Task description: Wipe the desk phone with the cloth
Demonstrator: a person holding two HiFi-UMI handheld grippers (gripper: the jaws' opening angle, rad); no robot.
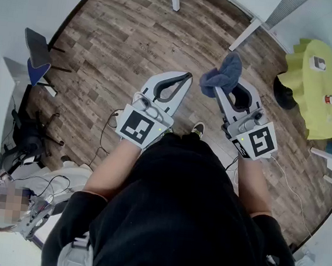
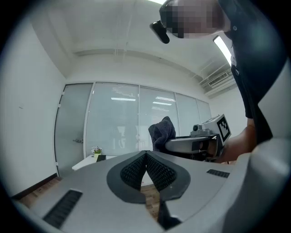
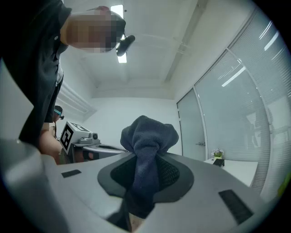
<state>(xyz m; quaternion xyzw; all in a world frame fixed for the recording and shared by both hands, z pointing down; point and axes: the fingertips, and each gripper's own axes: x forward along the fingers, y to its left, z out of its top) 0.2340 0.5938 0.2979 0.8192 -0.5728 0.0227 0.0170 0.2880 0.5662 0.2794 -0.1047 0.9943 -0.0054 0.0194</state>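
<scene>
Grippers over wood floor (image 1: 116, 41). At 11 o'clock, left gripper (image 1: 187, 76), jaws pressed together on nothing. At 1 o'clock, right gripper (image 1: 218, 92), jaws clamped on a bunched dark blue cloth (image 1: 223, 74). Desk phone shows in no view. Wiping probably means finding it first, then leading with the cloth's loose end. Open floor ahead; chair (image 1: 37, 57) at 9 o'clock, yellow-green worktop (image 1: 304, 85) at 2 o'clock.
</scene>
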